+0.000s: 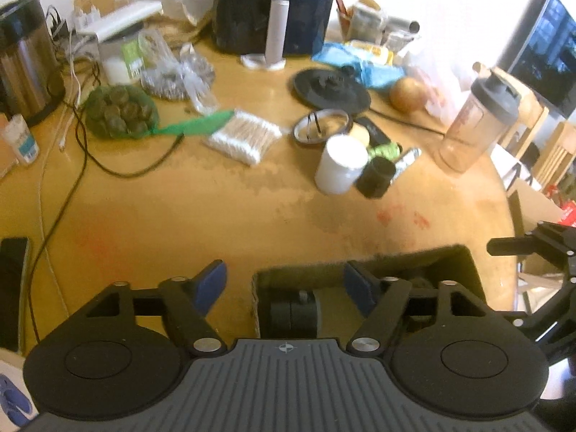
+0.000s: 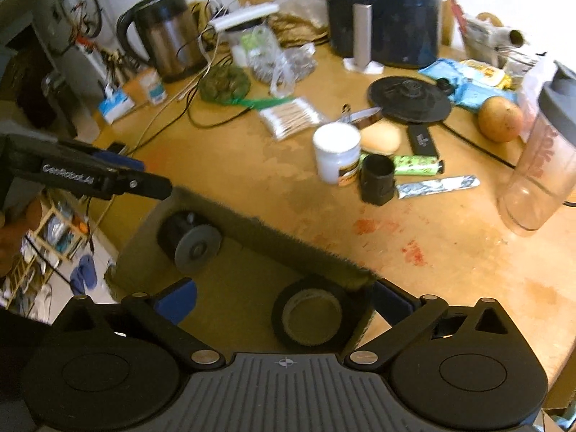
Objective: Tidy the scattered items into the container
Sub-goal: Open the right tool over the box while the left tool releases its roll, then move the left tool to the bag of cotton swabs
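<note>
Your left hand-held gripper (image 1: 284,289) is released, with nothing between its blue pads; it hovers over the left wall of the box (image 1: 414,253). Inside the box a black roller (image 2: 189,239) lies at the left, and a tape roll (image 2: 311,315) lies at the right, just below your right hand-held gripper (image 2: 284,304), which is also wide apart and empty. So two items are already in, I judge.

Much is left on the surface (image 1: 234,208): the cotton swabs (image 1: 244,135), the white jar (image 1: 340,169), the black cup (image 1: 376,176), the green pack (image 2: 417,165) and the foil sachet (image 2: 437,184) are well apart from the box.

The box's near side is hidden behind both hand-held grippers, so you cannot see whether more lies there.
</note>
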### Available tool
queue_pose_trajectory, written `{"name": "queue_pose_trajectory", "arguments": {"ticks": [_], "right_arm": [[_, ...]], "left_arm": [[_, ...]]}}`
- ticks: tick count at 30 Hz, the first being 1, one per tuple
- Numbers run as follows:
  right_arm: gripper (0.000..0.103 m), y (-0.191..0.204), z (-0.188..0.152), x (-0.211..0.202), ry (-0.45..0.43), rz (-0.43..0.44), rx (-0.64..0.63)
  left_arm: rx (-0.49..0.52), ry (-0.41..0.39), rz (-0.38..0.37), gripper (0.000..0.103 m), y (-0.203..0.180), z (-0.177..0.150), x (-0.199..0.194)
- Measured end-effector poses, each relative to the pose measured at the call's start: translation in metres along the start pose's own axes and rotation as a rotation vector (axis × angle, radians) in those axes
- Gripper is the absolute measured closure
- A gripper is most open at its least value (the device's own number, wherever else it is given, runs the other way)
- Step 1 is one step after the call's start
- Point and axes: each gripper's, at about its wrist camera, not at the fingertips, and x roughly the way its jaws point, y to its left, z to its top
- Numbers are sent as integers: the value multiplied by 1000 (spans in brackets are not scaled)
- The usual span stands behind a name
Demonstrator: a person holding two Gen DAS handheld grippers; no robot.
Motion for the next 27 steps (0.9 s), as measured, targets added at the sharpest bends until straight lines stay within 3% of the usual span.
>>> {"name": "queue_pose_trajectory", "arguments": {"ticks": [9,27], "right_arm": [[0,-13,7,-10,-46,-27,45],[0,-36,8,-9,-61,-85,138]], "left_arm": [[41,-52,5,21,-2,19,-2],[114,-39,33,21,6,45,20]]}}
